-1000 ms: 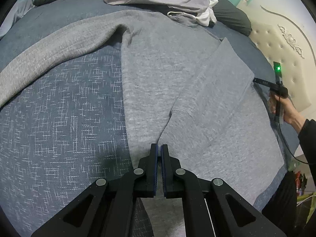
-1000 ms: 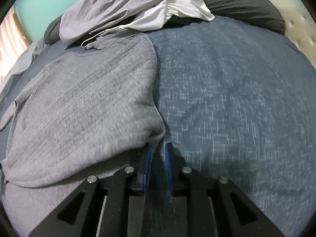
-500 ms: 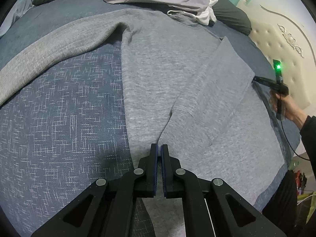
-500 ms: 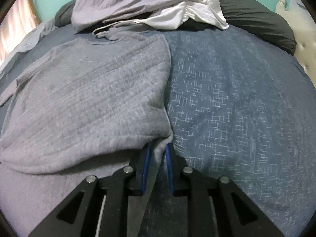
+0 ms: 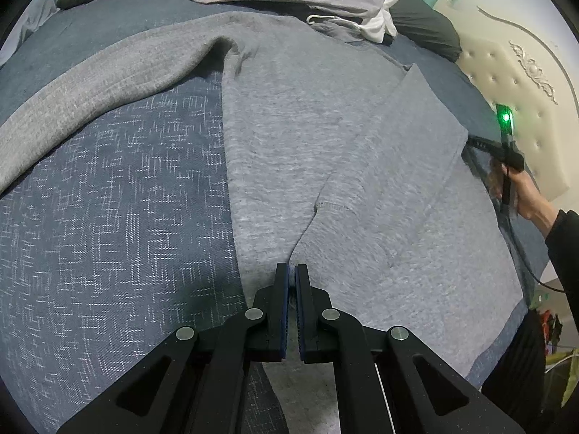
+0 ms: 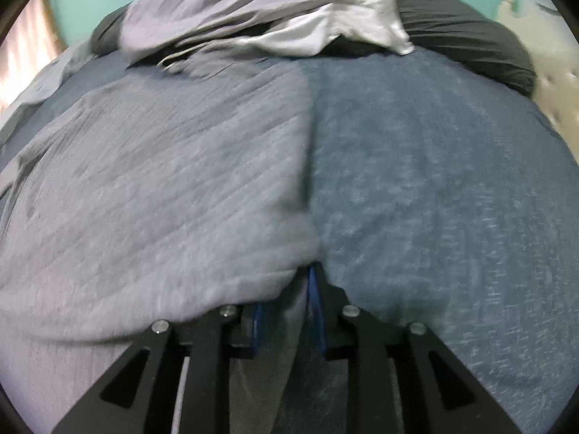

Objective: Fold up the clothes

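On bed (image 5: 108,217) | grey sweater (image 5: 307,144) | right gripper (image 6: 289,289) opening

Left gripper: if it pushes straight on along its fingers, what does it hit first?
The grey sweater, probably near its folded-over sleeve cuff, right ahead of the shut left gripper; depth is hard to judge.
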Action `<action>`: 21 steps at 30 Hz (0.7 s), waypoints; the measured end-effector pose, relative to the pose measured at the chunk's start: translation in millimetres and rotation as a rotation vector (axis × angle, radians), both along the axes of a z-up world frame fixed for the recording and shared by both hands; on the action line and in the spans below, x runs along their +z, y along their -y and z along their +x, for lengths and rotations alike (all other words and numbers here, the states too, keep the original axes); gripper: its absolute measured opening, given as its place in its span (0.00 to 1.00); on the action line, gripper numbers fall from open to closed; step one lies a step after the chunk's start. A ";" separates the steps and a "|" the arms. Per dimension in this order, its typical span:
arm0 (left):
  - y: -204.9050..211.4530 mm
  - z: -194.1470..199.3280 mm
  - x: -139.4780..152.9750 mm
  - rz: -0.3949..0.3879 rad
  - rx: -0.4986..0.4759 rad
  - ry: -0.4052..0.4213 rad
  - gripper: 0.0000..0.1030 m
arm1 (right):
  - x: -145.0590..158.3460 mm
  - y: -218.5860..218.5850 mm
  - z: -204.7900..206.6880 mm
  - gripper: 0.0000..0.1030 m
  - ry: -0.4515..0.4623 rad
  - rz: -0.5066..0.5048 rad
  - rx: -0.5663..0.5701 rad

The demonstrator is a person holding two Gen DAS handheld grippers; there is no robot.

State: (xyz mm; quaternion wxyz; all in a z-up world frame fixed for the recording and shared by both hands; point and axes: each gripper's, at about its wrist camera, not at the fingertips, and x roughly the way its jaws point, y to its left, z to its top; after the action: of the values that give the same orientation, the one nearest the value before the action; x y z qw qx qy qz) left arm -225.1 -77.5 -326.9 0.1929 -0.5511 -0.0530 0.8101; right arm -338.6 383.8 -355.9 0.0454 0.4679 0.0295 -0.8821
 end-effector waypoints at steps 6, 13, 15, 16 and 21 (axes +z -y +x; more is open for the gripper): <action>-4.0 -0.5 -1.6 -0.002 -0.006 0.006 0.04 | -3.8 -3.7 -8.9 0.23 -0.007 0.028 -0.046; -5.4 -5.9 -4.3 -0.002 0.004 0.020 0.04 | -3.3 -13.8 -8.1 0.21 -0.010 0.014 -0.062; -6.9 -6.5 -4.4 -0.002 0.004 0.022 0.04 | -1.9 -14.9 -5.7 0.21 -0.010 0.012 -0.061; -7.6 -7.0 -4.2 -0.002 0.005 0.022 0.04 | -0.8 -15.5 -4.3 0.21 -0.011 0.010 -0.059; -6.0 -9.7 -0.8 0.027 0.025 0.032 0.05 | 5.5 -23.7 3.5 0.21 0.001 -0.008 -0.030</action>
State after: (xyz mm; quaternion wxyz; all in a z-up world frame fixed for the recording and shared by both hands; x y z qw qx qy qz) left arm -234.8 -71.5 -327.6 0.1892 -0.5606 -0.0740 0.8028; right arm -335.0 407.5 -350.4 0.0341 0.4685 0.0190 -0.8826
